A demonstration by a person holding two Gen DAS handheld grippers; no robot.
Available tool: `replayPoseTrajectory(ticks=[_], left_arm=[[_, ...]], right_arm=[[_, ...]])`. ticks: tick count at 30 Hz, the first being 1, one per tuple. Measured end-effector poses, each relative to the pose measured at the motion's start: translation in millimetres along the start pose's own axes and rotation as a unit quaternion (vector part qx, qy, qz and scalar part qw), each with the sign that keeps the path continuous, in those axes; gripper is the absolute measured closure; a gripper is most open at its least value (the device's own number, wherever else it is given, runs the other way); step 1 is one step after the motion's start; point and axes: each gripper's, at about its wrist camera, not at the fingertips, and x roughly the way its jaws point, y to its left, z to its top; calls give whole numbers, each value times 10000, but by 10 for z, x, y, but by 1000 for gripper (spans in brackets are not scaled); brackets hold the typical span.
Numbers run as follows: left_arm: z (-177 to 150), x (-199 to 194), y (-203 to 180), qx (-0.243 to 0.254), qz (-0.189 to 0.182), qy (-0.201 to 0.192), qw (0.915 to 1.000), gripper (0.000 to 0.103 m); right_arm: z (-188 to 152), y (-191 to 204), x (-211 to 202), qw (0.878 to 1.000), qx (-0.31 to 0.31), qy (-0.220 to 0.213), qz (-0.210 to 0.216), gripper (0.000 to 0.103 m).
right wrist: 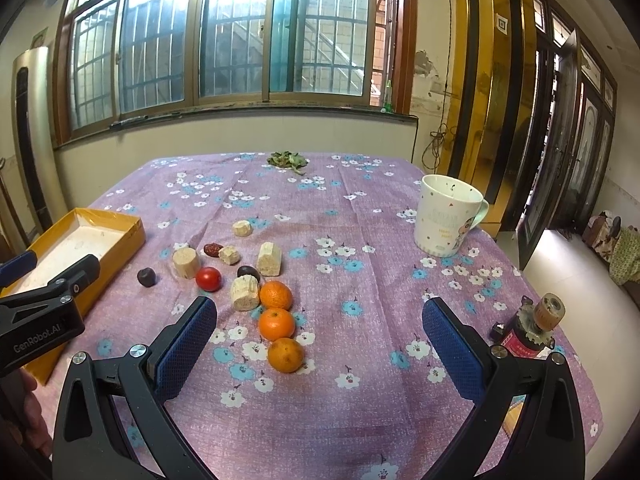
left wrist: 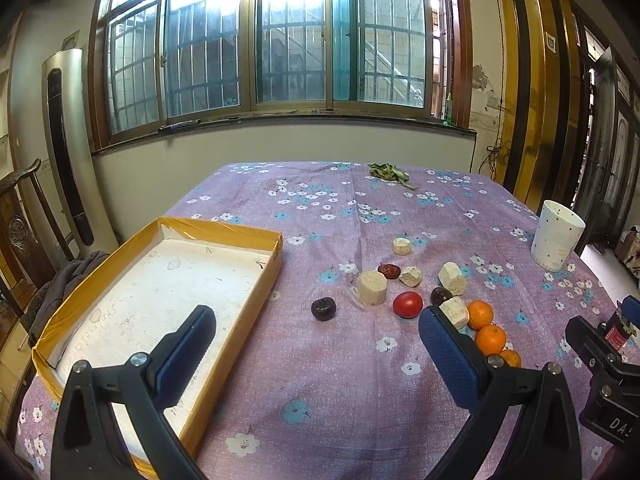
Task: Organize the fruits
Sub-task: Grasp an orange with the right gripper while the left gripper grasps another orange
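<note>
Oranges (right wrist: 276, 323) between right tongs (right wrist: 320, 330)

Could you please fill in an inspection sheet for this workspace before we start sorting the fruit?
Surface: table under purple floral cloth.
Job's things: three oranges in a row; red tomato; two dark round fruits; red date; five pale cut chunks; yellow-rimmed tray, nothing in it.
Clutter: mug; green leaves; small motor-like part.
Grippers: left gripper open, right gripper open, both holding nothing.
Cables: wire hanging on the far wall.
Surroundings: barred window, floor-standing air conditioner, chair.
</note>
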Motion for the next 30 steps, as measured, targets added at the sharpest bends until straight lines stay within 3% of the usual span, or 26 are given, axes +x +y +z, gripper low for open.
replayPoseTrajectory(ticks=[4, 10, 19, 23, 30], left_arm=[[-10, 17, 2, 69, 57, 42, 10000, 0], [-55, 13, 82, 303, 277, 24, 9992, 0], [-146, 56, 135, 509, 333, 208, 9979, 0], [-180, 73, 133, 579, 262, 318, 9975, 0], [-220, 125, 18, 785, 85, 469, 9958, 0]], right_arm=[[-2, -11, 53, 9998, -142, 88, 110, 0], [-148, 35, 336, 9943, -490, 774, 555, 0], [-252, 87, 690, 9854, -521, 1290, 985, 15], [-285, 57, 821, 9805, -462, 1527, 1146, 29], [-354, 24, 1009, 9705, -346, 1892, 1452, 67]])
